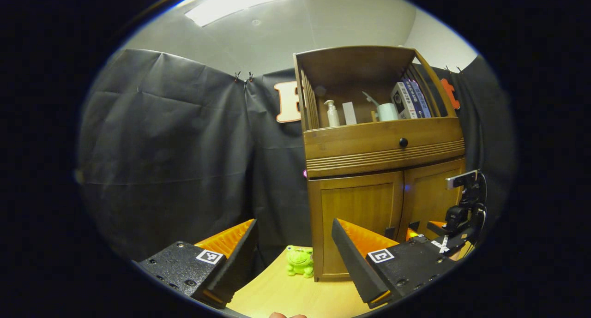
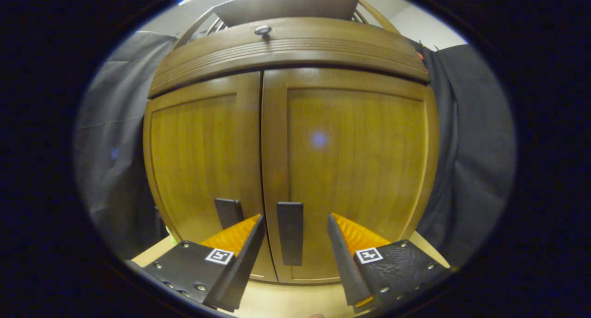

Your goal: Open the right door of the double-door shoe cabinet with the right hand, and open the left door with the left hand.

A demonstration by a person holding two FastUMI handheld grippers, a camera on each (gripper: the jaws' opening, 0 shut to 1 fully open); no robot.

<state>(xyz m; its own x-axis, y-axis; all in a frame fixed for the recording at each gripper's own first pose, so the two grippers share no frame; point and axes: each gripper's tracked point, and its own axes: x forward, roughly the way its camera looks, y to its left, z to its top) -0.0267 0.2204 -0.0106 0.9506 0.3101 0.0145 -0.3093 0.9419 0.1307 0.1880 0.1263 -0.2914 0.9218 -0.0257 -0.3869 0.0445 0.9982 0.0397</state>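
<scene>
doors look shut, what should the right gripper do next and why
Probably ease the right gripper forward and close on the right door's handle. Both doors are shut, its jaws are open, and that handle stands framed between its fingers, not yet gripped.

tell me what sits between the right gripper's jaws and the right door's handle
Nothing. In the right gripper view the right gripper is open, and the right door's handle stands in the bare gap between its jaws, untouched.
</scene>
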